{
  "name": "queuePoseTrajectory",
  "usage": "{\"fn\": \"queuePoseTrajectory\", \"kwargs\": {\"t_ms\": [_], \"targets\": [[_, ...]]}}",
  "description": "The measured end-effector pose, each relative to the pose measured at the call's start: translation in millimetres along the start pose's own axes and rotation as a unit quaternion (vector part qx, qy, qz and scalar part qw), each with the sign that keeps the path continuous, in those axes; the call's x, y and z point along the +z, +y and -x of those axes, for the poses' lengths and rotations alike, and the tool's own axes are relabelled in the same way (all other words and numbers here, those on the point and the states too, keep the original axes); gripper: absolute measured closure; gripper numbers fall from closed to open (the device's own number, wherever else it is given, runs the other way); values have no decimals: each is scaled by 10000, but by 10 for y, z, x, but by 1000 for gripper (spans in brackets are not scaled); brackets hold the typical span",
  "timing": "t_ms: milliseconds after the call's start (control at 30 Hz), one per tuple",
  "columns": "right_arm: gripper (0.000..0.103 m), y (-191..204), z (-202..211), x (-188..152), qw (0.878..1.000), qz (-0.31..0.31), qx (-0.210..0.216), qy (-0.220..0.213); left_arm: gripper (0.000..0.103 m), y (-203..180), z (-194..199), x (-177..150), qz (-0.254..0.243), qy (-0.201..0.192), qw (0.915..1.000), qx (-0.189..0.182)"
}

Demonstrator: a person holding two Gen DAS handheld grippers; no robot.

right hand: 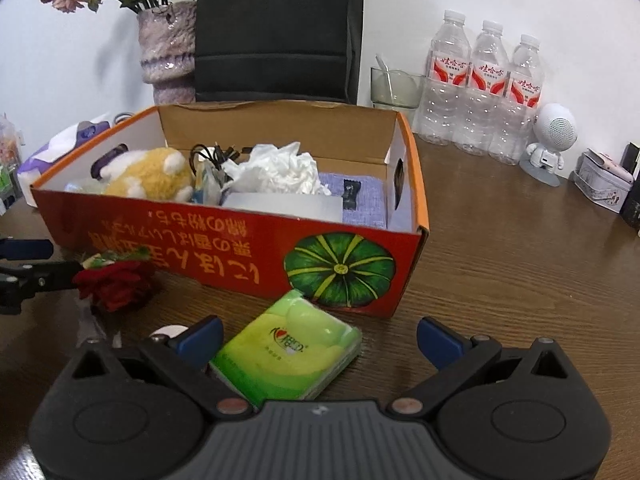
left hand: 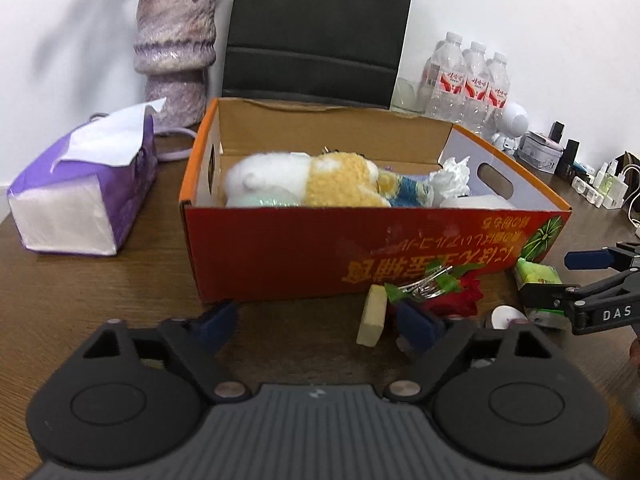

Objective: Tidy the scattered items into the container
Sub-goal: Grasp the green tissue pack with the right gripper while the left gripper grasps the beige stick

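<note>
Box (right hand: 248, 248) flanked by vase (left hand: 176, 52); bottles (right hand: 480, 88).

right claw (left hand: 580, 280) arm: "DAS" | orange box (right hand: 224, 248): upside-down Japanese print | bottle labels (right hand: 486, 76): unreadable

Both wrist views low, near — facing box (left hand: 360, 248)
</note>
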State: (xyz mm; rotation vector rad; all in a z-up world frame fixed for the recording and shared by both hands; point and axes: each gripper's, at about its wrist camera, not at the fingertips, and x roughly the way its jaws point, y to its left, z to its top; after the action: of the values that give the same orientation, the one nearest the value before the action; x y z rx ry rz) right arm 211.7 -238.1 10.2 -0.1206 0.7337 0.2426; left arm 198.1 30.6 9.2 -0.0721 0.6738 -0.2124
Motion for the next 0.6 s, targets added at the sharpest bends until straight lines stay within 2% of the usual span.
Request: {"fn": "queuePoseTrajectory", "kwargs": {"t_ms": [100,167,267,333,367,400,433,467,500,600], "targets": [[0,-25,-55,-23,9999,-85,-34,54,32,-4,-19,-8,1,20,10000,-60],[0,-43,-86,-45,9998,-169,-5,105,37,-30,-33,-13,-73,10,10000,-62],[3,-38,-83,-79,9998,-209,54,51,51,-80,-52,-14,-180,-8,9997,-147],[12,-17,-62,-91,9998,-177,98,-20,67,-127,-64,-20,-292,-12,9994,-202],[15,-5,-47,-98,9998,-154,133,-66,72,-144,-64,-23,-337,-12,9991,-260],[27,4,-30,-100,9997,-144,155,-111,82,-162,-61,-30,-371,-2,9987,-337],[44,15,-10,-102,9996,-132,171,-160,87,-178,-55,-37,-404,-3,9985,-380],[56,28,15,-106,9995,-82,202,-211,89,-192,-48,-45,-433,-11,9983,-392],[59,38,35,-109,9994,-38,250,-243,90,-206,-38,-53,-460,-23,9982,-391],[59,68,74,-139,9991,-2,311,-283,90,-204,-20,-67,-459,-35,9982,-374]]}}
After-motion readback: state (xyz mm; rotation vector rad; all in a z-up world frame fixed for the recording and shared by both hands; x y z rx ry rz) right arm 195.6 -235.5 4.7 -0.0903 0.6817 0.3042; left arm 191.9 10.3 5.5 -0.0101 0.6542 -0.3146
